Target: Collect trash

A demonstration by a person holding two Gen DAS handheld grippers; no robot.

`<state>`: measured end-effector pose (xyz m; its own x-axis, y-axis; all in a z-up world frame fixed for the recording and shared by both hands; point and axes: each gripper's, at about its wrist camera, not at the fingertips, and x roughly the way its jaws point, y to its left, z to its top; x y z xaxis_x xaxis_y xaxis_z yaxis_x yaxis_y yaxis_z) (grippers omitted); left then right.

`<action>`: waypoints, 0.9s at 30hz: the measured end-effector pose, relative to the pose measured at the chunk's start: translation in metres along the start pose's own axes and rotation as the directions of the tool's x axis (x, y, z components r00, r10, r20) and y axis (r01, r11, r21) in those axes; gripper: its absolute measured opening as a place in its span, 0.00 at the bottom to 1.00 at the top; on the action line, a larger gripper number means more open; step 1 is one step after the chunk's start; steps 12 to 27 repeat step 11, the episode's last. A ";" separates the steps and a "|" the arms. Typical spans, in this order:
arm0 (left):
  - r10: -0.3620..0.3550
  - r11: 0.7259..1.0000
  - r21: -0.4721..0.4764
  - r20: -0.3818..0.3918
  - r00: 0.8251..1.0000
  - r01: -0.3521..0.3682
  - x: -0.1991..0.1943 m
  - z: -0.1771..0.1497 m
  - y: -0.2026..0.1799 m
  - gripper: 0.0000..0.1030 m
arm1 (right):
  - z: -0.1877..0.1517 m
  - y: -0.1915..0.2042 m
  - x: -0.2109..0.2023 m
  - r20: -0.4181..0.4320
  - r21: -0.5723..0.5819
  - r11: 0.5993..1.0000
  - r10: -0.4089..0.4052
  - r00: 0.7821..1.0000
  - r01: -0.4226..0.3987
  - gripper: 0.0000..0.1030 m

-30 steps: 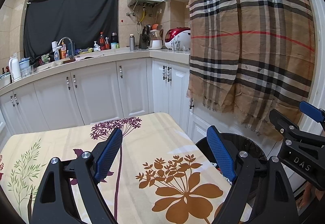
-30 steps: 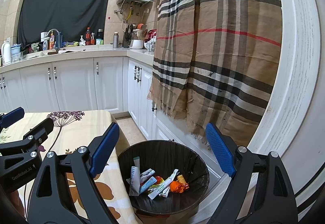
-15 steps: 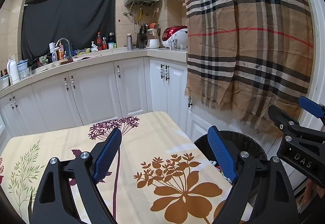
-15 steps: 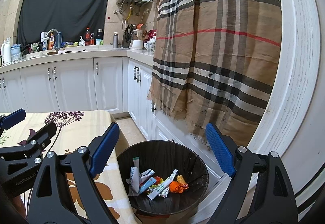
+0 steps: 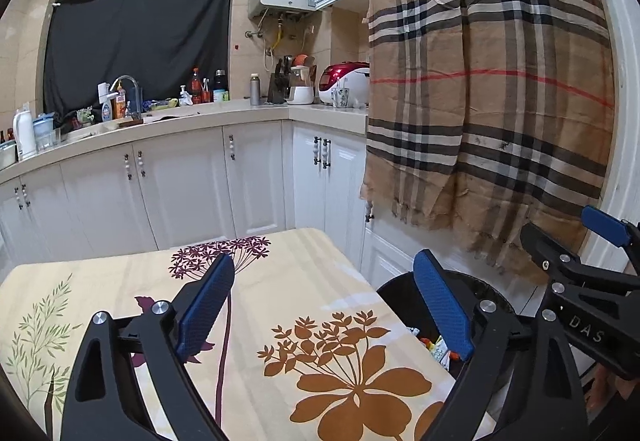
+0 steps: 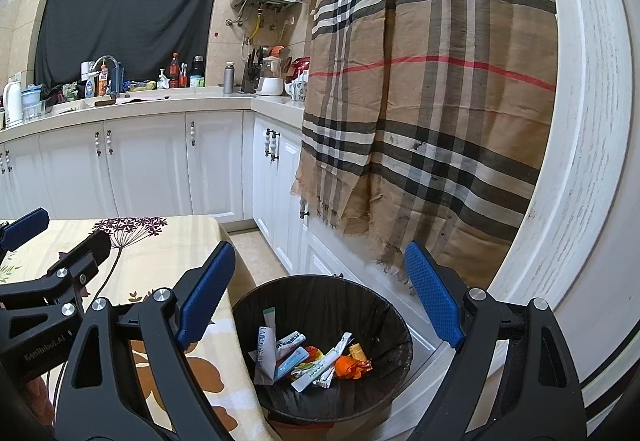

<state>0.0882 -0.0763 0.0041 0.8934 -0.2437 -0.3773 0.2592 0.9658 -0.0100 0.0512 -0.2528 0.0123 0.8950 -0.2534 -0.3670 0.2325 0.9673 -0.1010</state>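
The left gripper (image 5: 324,305) is hovering over the flowered tabletop (image 5: 280,281) with its jaws opening and nothing between them, while the right gripper (image 6: 320,297) is hanging above the black trash bin (image 6: 320,289) with its jaws standing wide apart and empty. The trash (image 6: 308,357), a heap of wrappers and sachets, is lying at the bottom of that bin, just beside the tabletop's edge, and no stray piece is showing on the cloth. The drop-off step seems to be finishing, so the next move probably calls for scanning for any leftover litter.
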 end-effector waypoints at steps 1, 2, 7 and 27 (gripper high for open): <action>0.007 1.000 0.001 -0.002 1.000 -0.007 0.000 0.000 0.002 0.86 | 0.000 0.000 0.000 -0.002 0.000 1.000 0.003 1.000 -0.003 0.82; 0.016 1.000 0.009 -0.003 1.000 -0.016 0.000 0.000 0.004 0.86 | 0.001 0.001 0.000 -0.003 0.001 1.000 0.007 1.000 -0.007 0.82; 0.149 0.987 0.067 -0.003 0.989 -0.148 0.000 -0.005 0.019 0.86 | 0.001 0.018 0.002 -0.014 -0.008 0.999 0.051 0.999 -0.051 0.86; 0.253 0.965 0.086 -0.073 0.965 -0.247 0.008 -0.017 0.055 0.86 | -0.003 0.043 0.013 -0.063 -0.004 0.990 0.142 0.988 -0.143 0.90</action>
